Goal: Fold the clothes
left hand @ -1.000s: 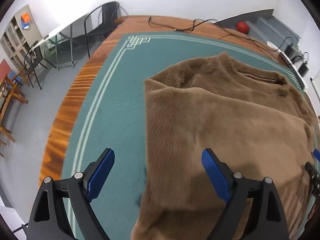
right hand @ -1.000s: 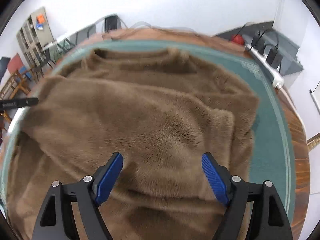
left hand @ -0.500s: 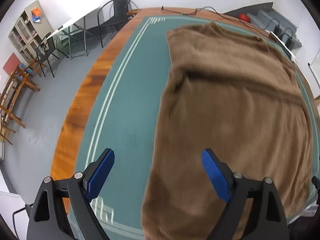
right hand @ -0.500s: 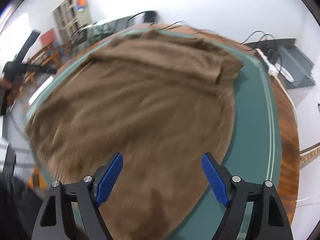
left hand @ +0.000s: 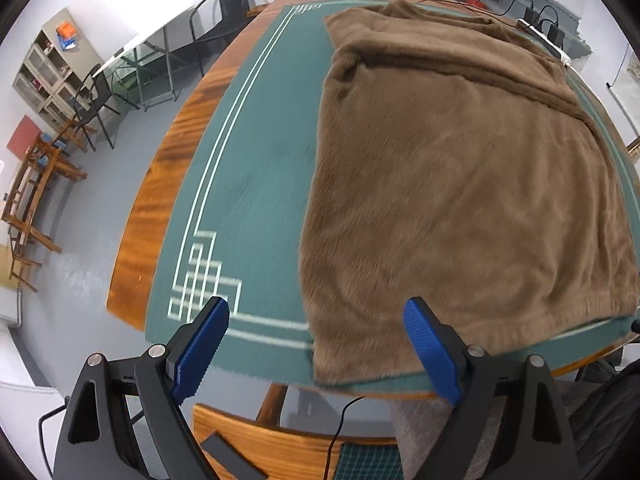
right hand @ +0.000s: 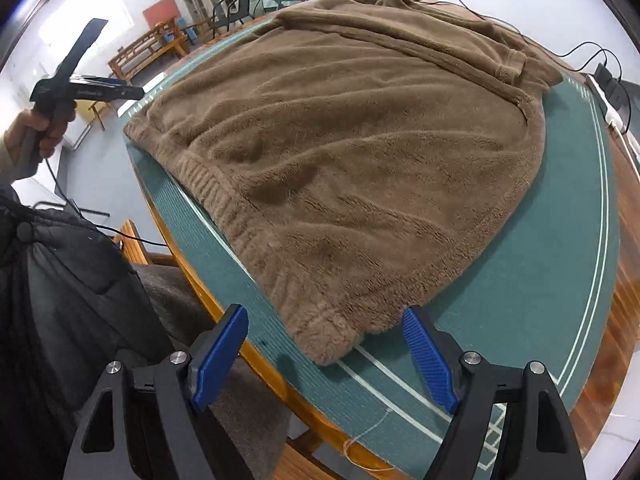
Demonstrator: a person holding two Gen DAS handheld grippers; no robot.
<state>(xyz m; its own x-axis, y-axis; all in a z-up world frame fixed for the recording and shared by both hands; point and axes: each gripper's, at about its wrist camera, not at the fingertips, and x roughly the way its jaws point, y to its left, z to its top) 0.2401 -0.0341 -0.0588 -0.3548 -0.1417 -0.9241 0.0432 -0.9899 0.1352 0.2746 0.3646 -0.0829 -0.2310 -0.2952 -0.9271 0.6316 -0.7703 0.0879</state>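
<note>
A fuzzy brown sweater (left hand: 460,184) lies spread flat on a green mat (left hand: 248,184) covering a wooden table (left hand: 160,168). The left gripper (left hand: 316,352) has its blue fingers (left hand: 200,350) wide apart, holding nothing; the sweater's near hem lies just ahead, mostly toward the right finger, with bare mat ahead of the left finger. The right gripper (right hand: 324,356) also has its fingers (right hand: 428,356) spread apart and empty; a corner of the sweater's ribbed hem sits just beyond and between them, at the table edge. To the far left of those fingers, a hand (right hand: 38,132) grips the other tool's handle, above a dark padded jacket (right hand: 64,280).
</note>
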